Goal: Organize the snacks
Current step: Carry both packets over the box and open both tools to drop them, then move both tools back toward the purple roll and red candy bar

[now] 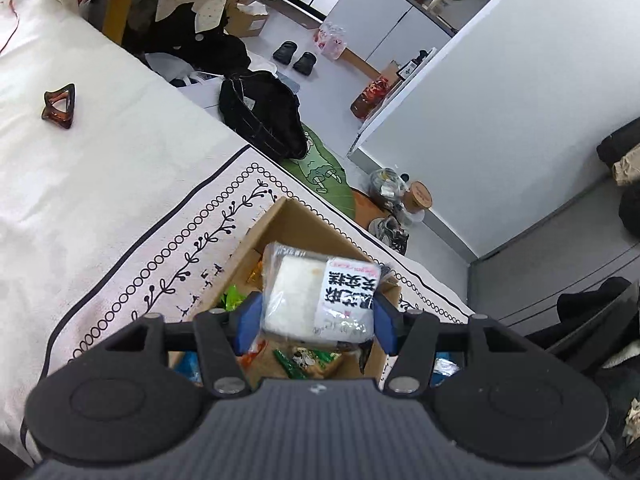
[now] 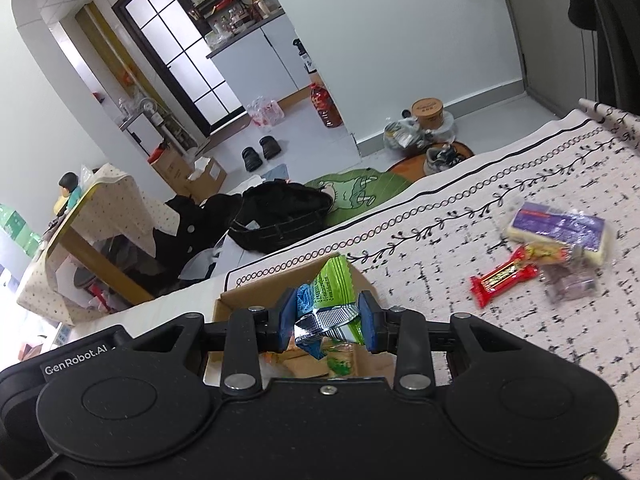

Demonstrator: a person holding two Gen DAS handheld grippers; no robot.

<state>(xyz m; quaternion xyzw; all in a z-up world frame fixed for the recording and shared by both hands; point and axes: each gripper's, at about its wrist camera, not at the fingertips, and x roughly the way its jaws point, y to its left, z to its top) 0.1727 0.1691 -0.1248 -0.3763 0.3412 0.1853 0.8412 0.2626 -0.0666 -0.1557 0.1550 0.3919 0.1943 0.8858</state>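
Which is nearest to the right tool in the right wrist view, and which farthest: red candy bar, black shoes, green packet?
1. Green packet, held in the right tool.
2. Red candy bar, on the cloth, right.
3. Black shoes, on the far floor.

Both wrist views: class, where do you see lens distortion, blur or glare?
Left wrist view: fisheye bends the white wall and darkens the corners; the white-wrapped snack is sharp. Right wrist view: the purple snack pack looks smeared, and the green packet shows foil glare.
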